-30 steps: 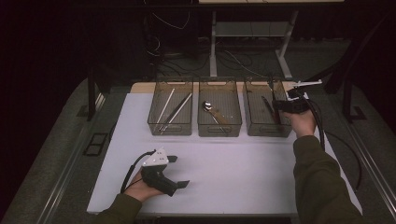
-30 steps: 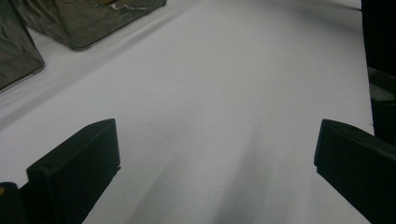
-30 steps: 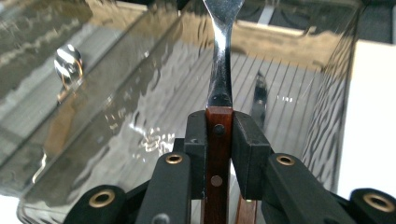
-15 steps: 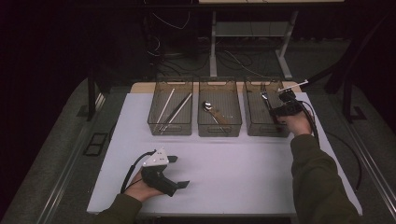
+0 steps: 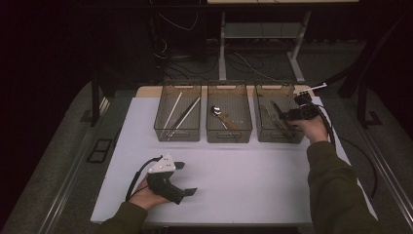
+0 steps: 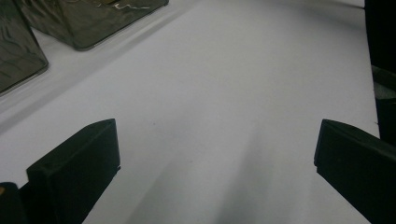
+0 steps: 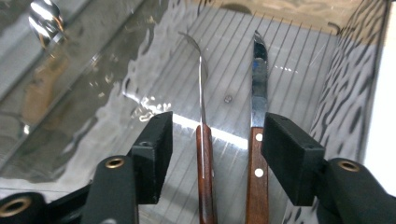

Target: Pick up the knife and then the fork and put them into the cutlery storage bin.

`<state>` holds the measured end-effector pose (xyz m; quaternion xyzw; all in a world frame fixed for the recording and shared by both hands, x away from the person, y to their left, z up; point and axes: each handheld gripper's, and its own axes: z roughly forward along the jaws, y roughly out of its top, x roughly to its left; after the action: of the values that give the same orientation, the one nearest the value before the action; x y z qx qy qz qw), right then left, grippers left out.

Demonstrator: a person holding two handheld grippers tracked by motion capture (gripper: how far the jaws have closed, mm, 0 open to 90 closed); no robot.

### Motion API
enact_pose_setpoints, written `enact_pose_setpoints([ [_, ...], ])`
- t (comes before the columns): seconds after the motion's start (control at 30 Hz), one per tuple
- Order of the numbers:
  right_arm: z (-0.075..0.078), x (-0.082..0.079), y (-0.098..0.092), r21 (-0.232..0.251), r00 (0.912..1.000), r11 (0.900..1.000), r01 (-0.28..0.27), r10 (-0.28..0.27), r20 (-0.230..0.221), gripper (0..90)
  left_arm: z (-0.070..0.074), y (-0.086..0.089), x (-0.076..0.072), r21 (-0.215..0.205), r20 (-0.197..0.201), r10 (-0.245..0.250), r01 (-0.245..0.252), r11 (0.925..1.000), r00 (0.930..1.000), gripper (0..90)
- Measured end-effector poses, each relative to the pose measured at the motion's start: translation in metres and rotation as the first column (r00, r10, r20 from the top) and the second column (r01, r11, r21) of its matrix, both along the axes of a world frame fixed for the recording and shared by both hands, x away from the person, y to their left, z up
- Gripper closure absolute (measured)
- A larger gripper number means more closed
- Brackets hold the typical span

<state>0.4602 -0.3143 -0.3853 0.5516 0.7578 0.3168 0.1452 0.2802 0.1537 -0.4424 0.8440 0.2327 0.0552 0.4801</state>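
Three clear bins stand in a row at the back of the white table point(image 5: 253, 175). In the right bin point(image 5: 278, 137) lie two wooden-handled knives point(image 7: 204, 154) point(image 7: 257, 154). My right gripper point(image 5: 285, 116) point(image 7: 215, 154) is lowered into that bin, its jaws open around both knife handles, touching neither as far as I can see. My left gripper point(image 5: 187, 178) point(image 6: 215, 154) rests low over the bare tabletop near the front left, jaws wide open with nothing between them.
The left bin point(image 5: 178, 134) holds long pale sticks point(image 5: 182, 113). A spoon point(image 5: 216, 112) lies in the middle bin point(image 5: 229, 135). A cable point(image 5: 358, 161) trails from the right gripper over the table's right edge. Desk legs and wires stand behind the table.
My right gripper has moved left and down from above the bin's right rim into the right bin, over the knives. The left gripper has stayed put.
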Motion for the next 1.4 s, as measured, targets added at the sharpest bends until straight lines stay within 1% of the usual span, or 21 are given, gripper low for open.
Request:
enact_pose_setpoints([
  [0.03,0.001,-0.001,-0.002,0.004,0.9999,1.000,-0.006,0.006,0.015,39.8,0.000,0.000,0.001,0.000,0.000,0.002,-0.002,1.0000,1.0000,0.0],
  [0.13,0.005,-0.004,-0.005,0.016,0.9990,1.000,-0.021,0.020,0.041,36.0,0.000,0.001,0.003,0.000,-0.001,0.009,-0.009,1.0000,1.0000,0.0],
  [0.2,0.008,-0.007,-0.004,-0.006,0.9984,1.000,-0.020,0.020,0.053,33.2,0.000,0.001,0.004,-0.003,-0.004,0.013,-0.013,0.9999,0.9999,0.0],
  [0.23,0.010,-0.009,-0.003,-0.006,0.9980,1.000,-0.027,0.027,0.056,31.9,-0.001,0.001,0.004,-0.005,-0.004,0.016,-0.016,0.9999,0.9999,0.0],
  [0.3,0.012,-0.012,-0.003,0.013,0.9968,0.999,-0.044,0.043,0.067,29.0,-0.001,0.001,0.004,-0.001,-0.004,0.015,-0.015,0.9999,0.9999,0.0],
  [0.33,0.013,-0.014,-0.004,0.025,0.9954,0.998,-0.055,0.053,0.080,28.5,-0.001,0.001,0.004,-0.008,-0.002,0.020,-0.020,0.9998,0.9998,0.0],
  [0.43,0.016,-0.023,-0.004,0.067,0.9901,0.995,-0.069,0.060,0.127,25.4,-0.001,0.001,0.003,-0.003,-0.003,0.022,-0.022,0.9998,0.9997,0.0],
  [0.53,0.017,-0.031,-0.001,0.080,0.9853,0.993,-0.091,0.078,0.152,21.4,-0.001,0.002,0.003,0.002,-0.004,0.029,-0.029,0.9996,0.9996,0.0],
  [0.7,0.015,-0.049,0.004,0.110,0.9736,0.984,-0.139,0.116,0.197,19.5,-0.001,0.002,0.001,0.010,-0.006,0.041,-0.040,0.9991,0.9992,0.0],
  [0.8,0.013,-0.060,0.007,0.127,0.9650,0.978,-0.169,0.138,0.223,19.0,0.000,0.002,0.000,0.006,-0.008,0.043,-0.043,0.9991,0.9991,0.0],
  [0.83,0.013,-0.064,0.009,0.130,0.9635,0.976,-0.176,0.143,0.226,19.0,0.000,0.002,0.000,0.004,-0.009,0.044,-0.044,0.9990,0.9990,0.0],
  [0.9,0.011,-0.071,0.011,0.120,0.9567,0.972,-0.200,0.167,0.238,19.0,0.000,0.002,0.000,-0.005,-0.011,0.045,-0.045,0.9990,0.9989,0.0],
  [0.93,0.010,-0.074,0.012,0.119,0.9559,0.972,-0.204,0.171,0.239,18.9,0.000,0.002,-0.001,-0.011,-0.014,0.048,-0.048,0.9988,0.9987,0.0],
  [1.07,0.006,-0.088,0.014,0.118,0.9458,0.964,-0.237,0.202,0.255,16.7,0.000,0.003,-0.001,-0.009,-0.015,0.046,-0.046,0.9989,0.9988,0.0],
  [1.13,0.002,-0.095,0.015,0.124,0.9428,0.961,-0.246,0.208,0.261,16.6,0.000,0.003,-0.001,-0.010,-0.015,0.045,-0.046,0.9989,0.9989,0.0],
  [1.17,0.001,-0.099,0.015,0.128,0.9422,0.960,-0.248,0.209,0.262,15.0,0.001,0.003,-0.001,-0.010,-0.016,0.045,-0.045,0.9989,0.9989,0.0],
  [1.2,-0.001,-0.103,0.015,0.127,0.9382,0.957,-0.260,0.219,0.268,12.2,0.001,0.003,0.000,-0.009,-0.016,0.043,-0.043,0.9990,0.9989,0.0],
  [1.33,-0.004,-0.115,0.017,0.121,0.9285,0.951,-0.283,0.240,0.283,12.2,0.001,0.003,-0.001,-0.009,-0.015,0.043,-0.043,0.9990,0.9990,0.0],
  [1.37,-0.005,-0.119,0.017,0.127,0.9236,0.947,-0.294,0.248,0.293,12.2,0.001,0.003,-0.001,-0.011,-0.015,0.043,-0.043,0.9990,0.9990,0.0],
  [1.4,-0.006,-0.122,0.017,0.133,0.9208,0.944,-0.301,0.251,0.299,12.2,0.001,0.003,-0.001,-0.008,-0.017,0.041,-0.041,0.9991,0.9990,0.0],
])
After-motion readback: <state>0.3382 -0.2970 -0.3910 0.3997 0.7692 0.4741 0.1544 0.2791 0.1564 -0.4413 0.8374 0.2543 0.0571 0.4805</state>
